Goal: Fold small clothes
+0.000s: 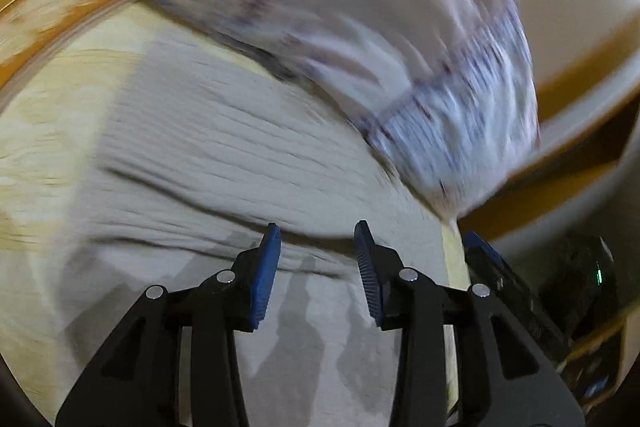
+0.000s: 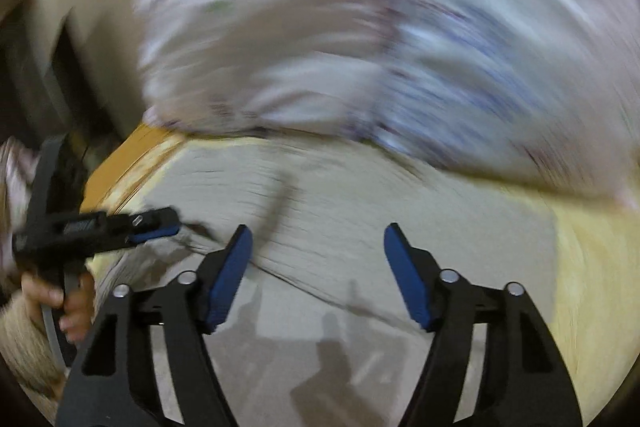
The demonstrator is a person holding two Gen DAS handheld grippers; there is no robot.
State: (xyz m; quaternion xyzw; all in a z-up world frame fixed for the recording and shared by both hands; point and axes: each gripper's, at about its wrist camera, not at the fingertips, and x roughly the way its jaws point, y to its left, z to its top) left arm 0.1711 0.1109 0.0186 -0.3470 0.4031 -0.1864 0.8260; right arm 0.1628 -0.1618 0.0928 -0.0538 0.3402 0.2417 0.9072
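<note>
Grey garment (image 1: pixel 224 155) lying flat on the counter (image 1: pixel 48 131), beside a patterned clothes heap (image 2: pixel 360 39); left gripper (image 1: pixel 316 259) and right gripper (image 2: pixel 316 267) fingers parted, empty, so hasty grasps may bunch the fabric.

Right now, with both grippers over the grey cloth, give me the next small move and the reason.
Probably lower the left gripper onto the grey cloth and pinch its near crease. Both it and the right gripper stand open and empty, and the cloth lies flat on the table, with a patterned pile behind.
</note>
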